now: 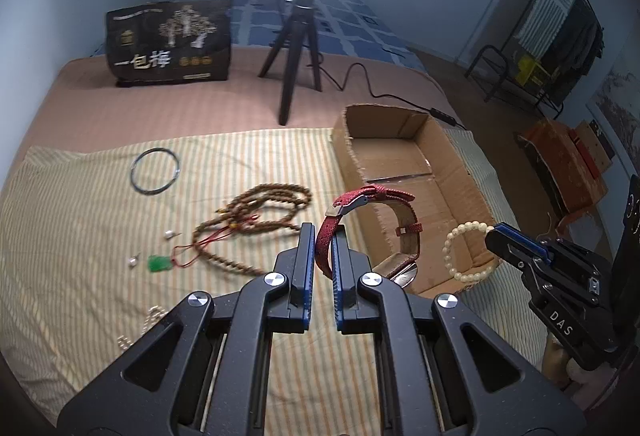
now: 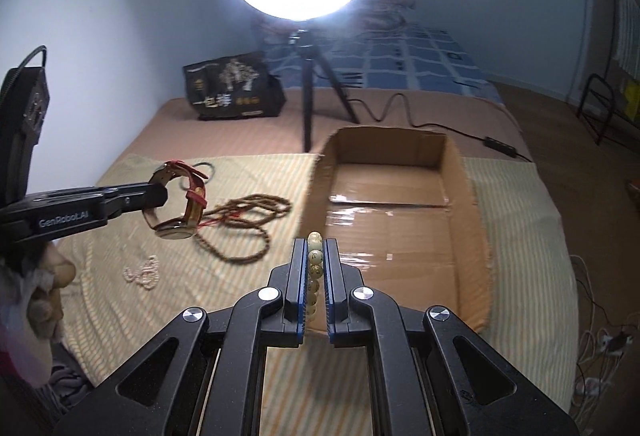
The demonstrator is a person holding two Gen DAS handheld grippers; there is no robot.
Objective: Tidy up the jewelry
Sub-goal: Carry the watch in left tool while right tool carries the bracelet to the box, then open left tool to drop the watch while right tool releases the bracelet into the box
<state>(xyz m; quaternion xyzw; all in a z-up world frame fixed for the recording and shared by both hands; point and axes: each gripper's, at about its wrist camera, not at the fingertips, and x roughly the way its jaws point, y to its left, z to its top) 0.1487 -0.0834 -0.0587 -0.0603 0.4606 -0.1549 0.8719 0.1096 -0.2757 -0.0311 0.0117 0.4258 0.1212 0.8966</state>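
Observation:
My left gripper [image 1: 323, 232] is shut on the red-strapped watch [image 1: 376, 228], held in the air beside the near left wall of the open cardboard box [image 1: 400, 172]. It also shows in the right wrist view [image 2: 160, 194] with the watch [image 2: 188, 204]. My right gripper [image 2: 315, 246] is shut on a cream bead bracelet [image 2: 314, 268], held above the box's [image 2: 472, 220] near edge. In the left wrist view the right gripper [image 1: 494, 236] holds the bracelet [image 1: 464, 252]. On the striped cloth [image 1: 100, 236] lie a brown bead necklace [image 1: 256, 220], a dark bangle [image 1: 156, 170], a green pendant [image 1: 160, 263], small earrings [image 1: 170, 235] and a pearl chain [image 2: 144, 272].
A ring light on a black tripod [image 1: 298, 52] stands behind the cloth, its cable [image 1: 376, 92] running right behind the box. A black printed bag [image 1: 170, 42] stands at the back left. A chair and clothes rack [image 1: 520, 64] are at the far right.

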